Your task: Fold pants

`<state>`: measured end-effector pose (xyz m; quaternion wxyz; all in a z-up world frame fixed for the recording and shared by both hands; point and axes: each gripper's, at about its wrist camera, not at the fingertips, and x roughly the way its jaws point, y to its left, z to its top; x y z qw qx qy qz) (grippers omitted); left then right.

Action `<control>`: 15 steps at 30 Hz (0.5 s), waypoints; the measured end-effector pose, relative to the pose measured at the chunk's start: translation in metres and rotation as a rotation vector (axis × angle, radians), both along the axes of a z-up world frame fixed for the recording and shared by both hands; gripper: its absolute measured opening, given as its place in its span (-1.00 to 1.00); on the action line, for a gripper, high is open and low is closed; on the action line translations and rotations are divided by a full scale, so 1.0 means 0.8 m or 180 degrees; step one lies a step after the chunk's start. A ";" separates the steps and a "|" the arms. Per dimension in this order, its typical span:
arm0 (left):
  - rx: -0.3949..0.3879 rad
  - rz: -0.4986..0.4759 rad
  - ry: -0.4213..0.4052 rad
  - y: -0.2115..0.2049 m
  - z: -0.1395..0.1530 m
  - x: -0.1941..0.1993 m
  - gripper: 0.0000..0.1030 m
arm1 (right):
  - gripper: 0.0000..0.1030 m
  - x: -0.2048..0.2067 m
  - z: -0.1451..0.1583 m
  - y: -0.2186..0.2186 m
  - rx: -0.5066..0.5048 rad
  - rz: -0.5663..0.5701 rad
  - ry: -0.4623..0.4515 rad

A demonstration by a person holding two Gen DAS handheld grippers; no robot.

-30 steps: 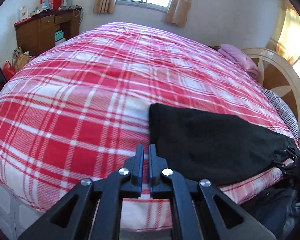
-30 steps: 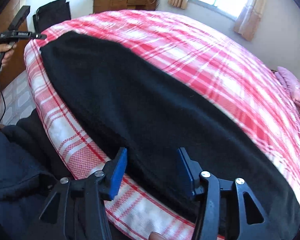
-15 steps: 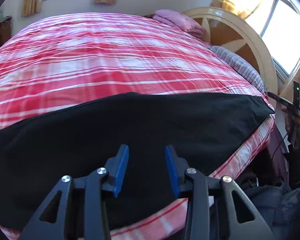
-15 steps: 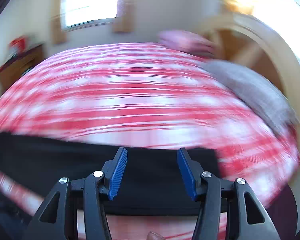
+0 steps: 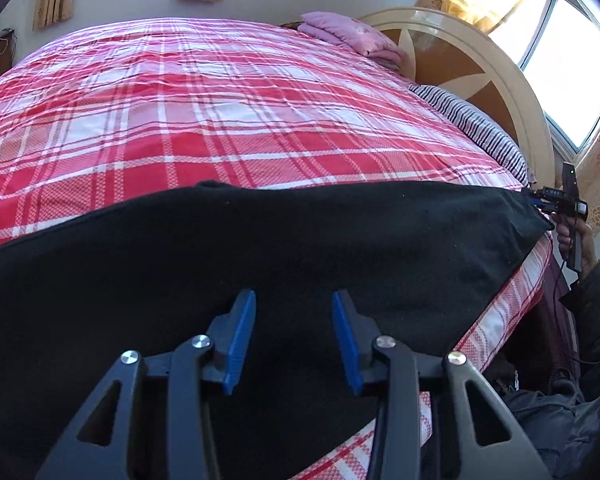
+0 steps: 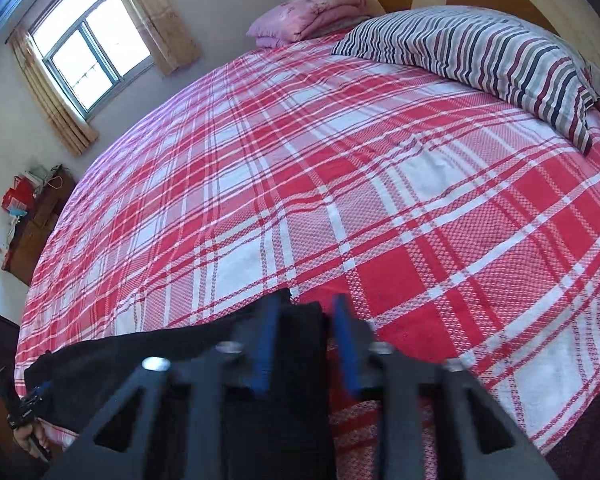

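While the black pants (image 5: 300,248) lie along the bed's (image 5: 228,112) near edge, the left tongs (image 5: 293,336) hover open above them; the right tongs (image 6: 305,344) are closing on their corner.

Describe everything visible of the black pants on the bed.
The black pants are a plain, matte, soft-looking dark cloth, lying flat in a long band along the near edge of the red plaid bedspread. No seams or pockets can be made out. The right gripper is closing with one end's corner between its pads. The left gripper hangs open over the middle.
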<state>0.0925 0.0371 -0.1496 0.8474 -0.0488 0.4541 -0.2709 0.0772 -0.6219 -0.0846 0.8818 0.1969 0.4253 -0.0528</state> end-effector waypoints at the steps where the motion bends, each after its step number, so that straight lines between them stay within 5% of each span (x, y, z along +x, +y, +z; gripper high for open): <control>1: -0.0014 0.0010 0.0004 0.003 0.000 -0.001 -0.18 | -0.73 0.000 0.001 0.004 -0.0006 0.0015 -0.0026; 4: -0.0024 0.0014 0.0003 0.001 -0.002 -0.001 -0.18 | -0.90 -0.004 0.010 0.011 -0.0102 0.0035 -0.0071; 10: -0.0035 0.0012 0.0000 0.000 -0.003 0.000 -0.16 | -0.92 -0.001 0.051 0.031 -0.0477 0.0059 -0.0340; 15: -0.0034 0.0012 -0.0005 0.000 -0.003 0.000 -0.16 | -0.92 0.030 0.043 0.038 -0.0764 0.0045 -0.0232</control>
